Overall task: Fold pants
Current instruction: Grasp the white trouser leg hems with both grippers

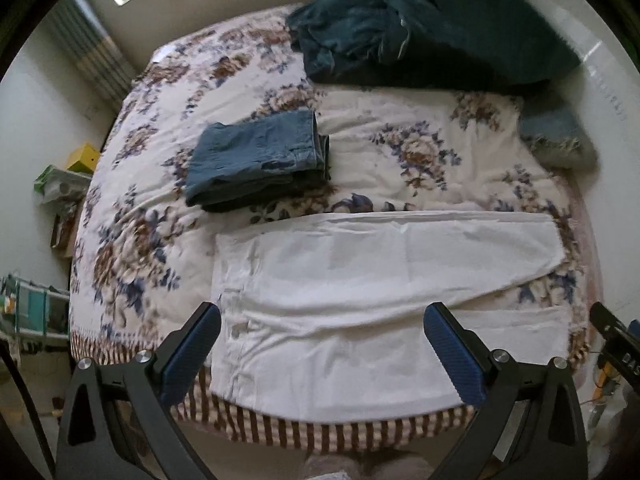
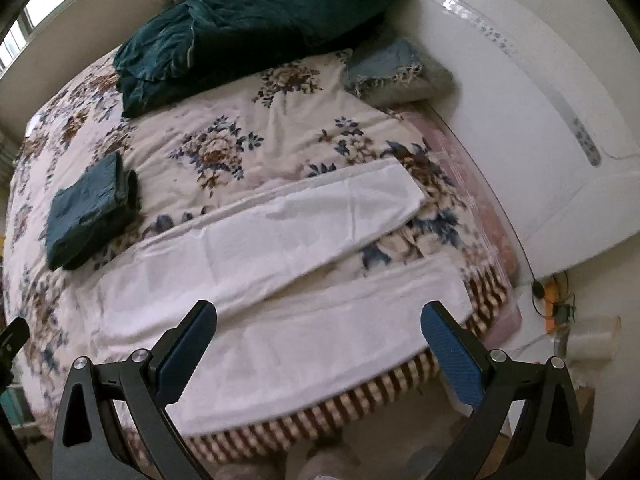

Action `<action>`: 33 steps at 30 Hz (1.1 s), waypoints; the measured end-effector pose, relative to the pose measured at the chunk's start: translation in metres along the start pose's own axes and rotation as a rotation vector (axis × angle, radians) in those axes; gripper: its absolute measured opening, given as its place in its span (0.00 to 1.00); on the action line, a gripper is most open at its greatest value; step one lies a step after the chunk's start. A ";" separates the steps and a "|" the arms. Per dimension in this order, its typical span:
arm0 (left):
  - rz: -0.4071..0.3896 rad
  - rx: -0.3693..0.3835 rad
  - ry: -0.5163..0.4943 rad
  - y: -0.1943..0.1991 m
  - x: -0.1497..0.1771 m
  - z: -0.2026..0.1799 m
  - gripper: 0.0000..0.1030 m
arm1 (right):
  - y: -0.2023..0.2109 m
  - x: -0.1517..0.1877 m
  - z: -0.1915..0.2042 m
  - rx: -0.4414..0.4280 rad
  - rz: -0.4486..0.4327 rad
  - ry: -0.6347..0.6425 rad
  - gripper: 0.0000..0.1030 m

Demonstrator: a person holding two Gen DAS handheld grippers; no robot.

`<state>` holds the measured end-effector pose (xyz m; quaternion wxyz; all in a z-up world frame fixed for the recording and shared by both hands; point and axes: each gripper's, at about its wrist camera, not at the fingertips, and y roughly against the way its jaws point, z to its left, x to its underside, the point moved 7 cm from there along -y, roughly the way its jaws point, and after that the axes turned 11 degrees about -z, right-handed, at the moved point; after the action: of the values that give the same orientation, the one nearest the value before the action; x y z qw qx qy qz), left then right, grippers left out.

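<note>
White pants [image 1: 360,280] lie flat near the front edge of the floral bed, waist at the left, two legs spread to the right; they also show in the right wrist view [image 2: 280,248]. My left gripper [image 1: 322,316] is open and empty, hovering above the waist and seat area. My right gripper [image 2: 320,314] is open and empty, hovering above the near leg. A folded pair of blue jeans [image 1: 260,156] lies further back on the bed, also seen in the right wrist view [image 2: 92,212].
A dark teal blanket and pillow [image 1: 420,28] sit at the back of the bed. A grey-blue fringed cushion [image 1: 556,136] lies at the right by the white headboard [image 2: 520,120]. The bed's striped edge [image 1: 320,432] is just below the pants. Shelves with clutter [image 1: 60,184] stand left.
</note>
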<state>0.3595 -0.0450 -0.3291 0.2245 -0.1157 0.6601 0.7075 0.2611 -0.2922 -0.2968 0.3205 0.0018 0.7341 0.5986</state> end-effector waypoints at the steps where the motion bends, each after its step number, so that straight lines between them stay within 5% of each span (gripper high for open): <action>1: 0.009 0.000 -0.007 -0.012 -0.004 -0.001 1.00 | -0.019 -0.004 0.004 0.018 0.008 0.013 1.00; 6: 0.029 -0.026 -0.121 -0.102 -0.028 -0.024 1.00 | -0.111 -0.028 0.012 0.082 0.036 0.126 1.00; 14: 0.181 -0.051 -0.356 -0.270 -0.012 -0.082 1.00 | -0.308 -0.044 0.035 0.139 0.182 0.524 1.00; 19: 0.249 -0.029 -0.533 -0.350 0.008 -0.118 1.00 | -0.414 -0.036 0.065 0.093 0.266 0.820 1.00; 24: 0.243 0.047 -0.643 -0.382 0.010 -0.137 0.97 | -0.462 -0.028 0.091 -0.050 0.304 1.006 0.99; 26: 0.249 0.145 -0.619 -0.381 0.007 -0.143 0.75 | -0.466 -0.024 0.097 -0.123 0.305 1.019 0.83; 27: 0.256 0.181 -0.608 -0.377 0.007 -0.144 0.56 | -0.466 -0.023 0.098 -0.162 0.313 1.009 0.76; 28: 0.251 0.201 -0.618 -0.372 0.008 -0.146 0.43 | -0.465 -0.022 0.098 -0.215 0.327 0.982 0.61; 29: 0.233 0.203 -0.647 -0.364 0.009 -0.149 0.38 | -0.462 -0.021 0.098 -0.242 0.330 0.959 0.42; 32: 0.185 0.175 -0.686 -0.346 0.006 -0.152 0.14 | -0.451 -0.025 0.092 -0.297 0.305 0.862 0.13; 33: 0.169 0.169 -0.675 -0.340 0.003 -0.151 0.11 | -0.447 -0.026 0.090 -0.308 0.299 0.843 0.11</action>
<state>0.4970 -0.1839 -0.6457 0.3791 0.1986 0.6120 0.6650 0.4949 -0.3498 -0.6846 -0.0986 -0.1831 0.6947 0.6886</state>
